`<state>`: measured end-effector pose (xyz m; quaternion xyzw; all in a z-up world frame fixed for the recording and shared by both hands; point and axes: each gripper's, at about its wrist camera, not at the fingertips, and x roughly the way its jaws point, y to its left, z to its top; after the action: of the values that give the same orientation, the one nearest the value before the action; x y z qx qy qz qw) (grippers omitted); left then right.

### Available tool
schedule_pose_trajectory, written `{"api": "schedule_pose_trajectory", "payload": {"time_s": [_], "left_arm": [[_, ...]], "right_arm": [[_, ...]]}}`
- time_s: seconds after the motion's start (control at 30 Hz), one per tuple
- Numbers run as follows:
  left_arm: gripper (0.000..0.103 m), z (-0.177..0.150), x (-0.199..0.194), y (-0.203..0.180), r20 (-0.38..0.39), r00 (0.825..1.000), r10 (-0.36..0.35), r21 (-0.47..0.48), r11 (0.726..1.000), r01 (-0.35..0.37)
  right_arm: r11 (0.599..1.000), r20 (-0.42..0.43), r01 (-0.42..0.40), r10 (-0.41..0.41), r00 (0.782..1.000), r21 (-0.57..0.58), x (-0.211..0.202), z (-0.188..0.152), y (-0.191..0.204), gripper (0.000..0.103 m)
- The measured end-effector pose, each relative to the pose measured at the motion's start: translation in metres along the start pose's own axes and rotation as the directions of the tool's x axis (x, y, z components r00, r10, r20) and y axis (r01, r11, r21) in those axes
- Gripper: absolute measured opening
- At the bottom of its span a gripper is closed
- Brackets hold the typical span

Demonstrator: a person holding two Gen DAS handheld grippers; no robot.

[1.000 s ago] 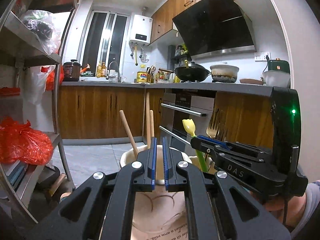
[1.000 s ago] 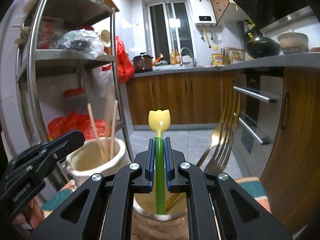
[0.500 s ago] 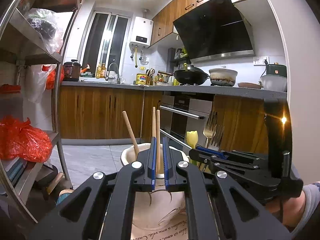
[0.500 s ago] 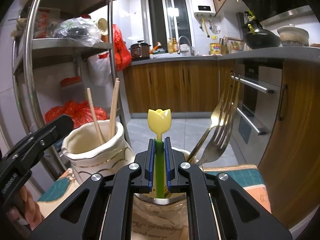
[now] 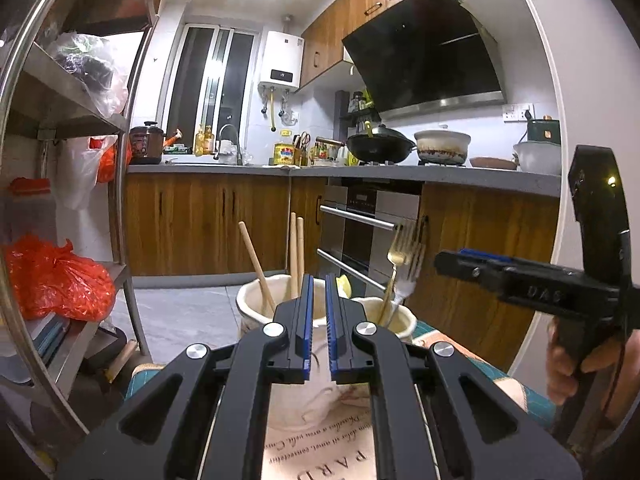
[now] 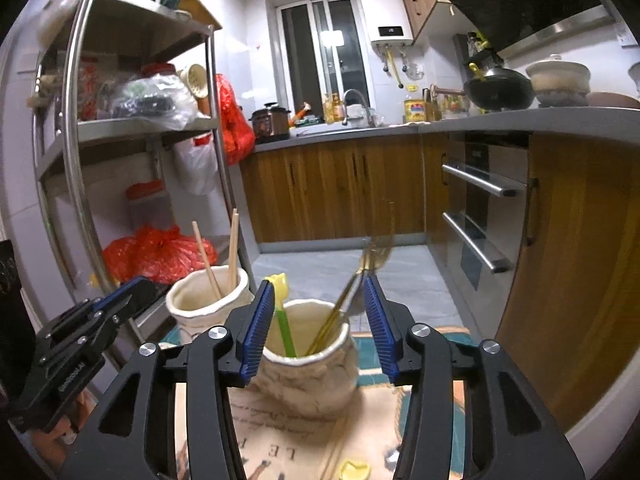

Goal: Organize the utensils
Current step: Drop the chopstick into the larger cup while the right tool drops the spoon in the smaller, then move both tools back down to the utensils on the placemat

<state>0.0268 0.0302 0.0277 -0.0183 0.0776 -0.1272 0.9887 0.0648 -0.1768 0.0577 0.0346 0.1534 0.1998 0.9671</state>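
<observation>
From the left wrist, the left tongs (image 5: 318, 320) are sitting pinched shut and empty before the chopstick jar (image 5: 256, 304). From the right wrist, the right tongs (image 6: 320, 316), having just been opening, are standing wide around the tulip-topped utensil (image 6: 285, 320) leaning in the second jar (image 6: 308, 356); withdrawing carelessly risks clipping the forks (image 6: 352, 296) and tipping it.

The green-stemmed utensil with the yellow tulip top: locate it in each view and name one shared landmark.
Left wrist: only the yellow top peeks out just right of the shut jaws, above the right-hand jar.
Right wrist: lower centre, green-stemmed utensil standing in the near jar.
Shared landmark: white water heater.
</observation>
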Motion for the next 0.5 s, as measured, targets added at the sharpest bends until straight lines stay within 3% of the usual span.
{"api": "schedule_pose_trajectory", "payload": {"time_s": [0.23, 0.3, 0.37, 0.5], "left_arm": [[0.008, 0.002, -0.016, -0.004, -0.068, 0.998, 0.007, -0.026, 1.0, -0.009], [0.018, 0.001, -0.02, -0.003, -0.087, 0.996, 0.015, -0.043, 0.999, -0.019], [0.049, 0.001, -0.023, -0.001, -0.09, 0.996, 0.014, -0.06, 0.998, -0.02], [0.067, -0.003, -0.028, -0.004, -0.1, 0.995, 0.015, -0.074, 0.997, -0.023]], "right_arm": [[1.0, 0.004, 0.003, -0.003, 1.0, -0.021, -0.03, -0.007, -0.009, 0.067], [0.999, -0.002, 0.008, -0.008, 1.0, -0.031, -0.036, -0.012, -0.012, 0.076], [0.999, -0.002, 0.002, -0.003, 1.0, -0.036, -0.041, -0.017, -0.015, 0.083], [0.998, -0.009, 0.005, -0.006, 1.0, -0.055, -0.046, -0.027, -0.02, 0.093]]}}
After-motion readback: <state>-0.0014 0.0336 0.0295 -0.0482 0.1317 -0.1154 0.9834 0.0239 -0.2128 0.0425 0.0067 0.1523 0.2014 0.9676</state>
